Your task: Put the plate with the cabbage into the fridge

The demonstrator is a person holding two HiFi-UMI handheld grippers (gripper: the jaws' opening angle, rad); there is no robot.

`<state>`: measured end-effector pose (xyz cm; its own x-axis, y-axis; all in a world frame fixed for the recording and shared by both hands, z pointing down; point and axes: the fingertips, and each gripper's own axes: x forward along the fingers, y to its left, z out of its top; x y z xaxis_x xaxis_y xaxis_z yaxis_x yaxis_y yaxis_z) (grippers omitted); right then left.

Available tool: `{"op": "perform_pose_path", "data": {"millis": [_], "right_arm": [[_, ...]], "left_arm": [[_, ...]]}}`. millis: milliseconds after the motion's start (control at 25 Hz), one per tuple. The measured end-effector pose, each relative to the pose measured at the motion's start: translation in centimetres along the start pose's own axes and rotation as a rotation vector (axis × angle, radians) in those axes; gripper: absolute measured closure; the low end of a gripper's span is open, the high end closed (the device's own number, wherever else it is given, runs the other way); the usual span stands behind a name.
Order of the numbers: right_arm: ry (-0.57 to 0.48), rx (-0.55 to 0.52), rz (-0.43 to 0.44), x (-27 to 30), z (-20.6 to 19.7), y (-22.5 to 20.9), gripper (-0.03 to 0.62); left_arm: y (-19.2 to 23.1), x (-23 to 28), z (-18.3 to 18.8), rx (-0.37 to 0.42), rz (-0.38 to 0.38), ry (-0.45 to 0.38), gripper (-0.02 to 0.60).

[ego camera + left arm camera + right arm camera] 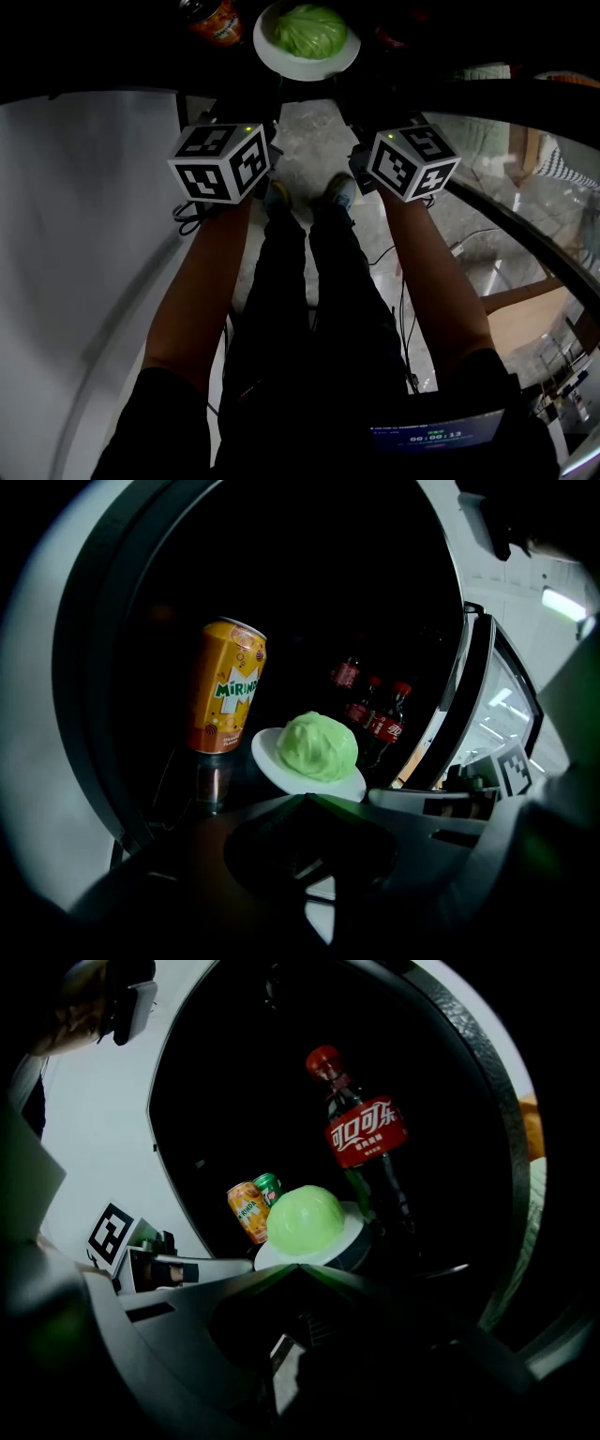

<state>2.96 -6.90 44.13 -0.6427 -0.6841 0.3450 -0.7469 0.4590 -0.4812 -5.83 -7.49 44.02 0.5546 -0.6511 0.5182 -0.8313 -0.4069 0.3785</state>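
Observation:
A white plate [349, 54] bearing a pale green cabbage [309, 30] sits in the dark fridge, straight ahead between my two grippers. The left gripper [305, 797] is shut, its tips meeting just under the plate's [272, 761] near rim, below the cabbage [321, 746]. The right gripper [300, 1267] is shut too, its tips at the plate's [356, 1232] near edge, in front of the cabbage [305, 1218]. Whether either touches the plate I cannot tell. In the head view only the marker cubes [220, 161] [412, 161] show; the jaws are lost in shadow.
An orange Mirinda can [225, 686] stands left of the plate, with a green can [269, 1185] behind it. Cola bottles [375, 710] stand to the right, one close to the plate [361, 1138]. The glass fridge door [478, 714] hangs open on the right. White fridge casing [84, 244] lies to the left.

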Motion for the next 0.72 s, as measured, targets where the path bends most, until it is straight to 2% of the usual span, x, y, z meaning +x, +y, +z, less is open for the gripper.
{"op": "perform_pose_path", "data": {"millis": [720], "right_arm": [[0.004, 0.011, 0.004, 0.96, 0.87, -0.24, 0.589]], "left_arm": [[0.55, 0.83, 0.89, -0.04, -0.019, 0.015, 0.578]]}}
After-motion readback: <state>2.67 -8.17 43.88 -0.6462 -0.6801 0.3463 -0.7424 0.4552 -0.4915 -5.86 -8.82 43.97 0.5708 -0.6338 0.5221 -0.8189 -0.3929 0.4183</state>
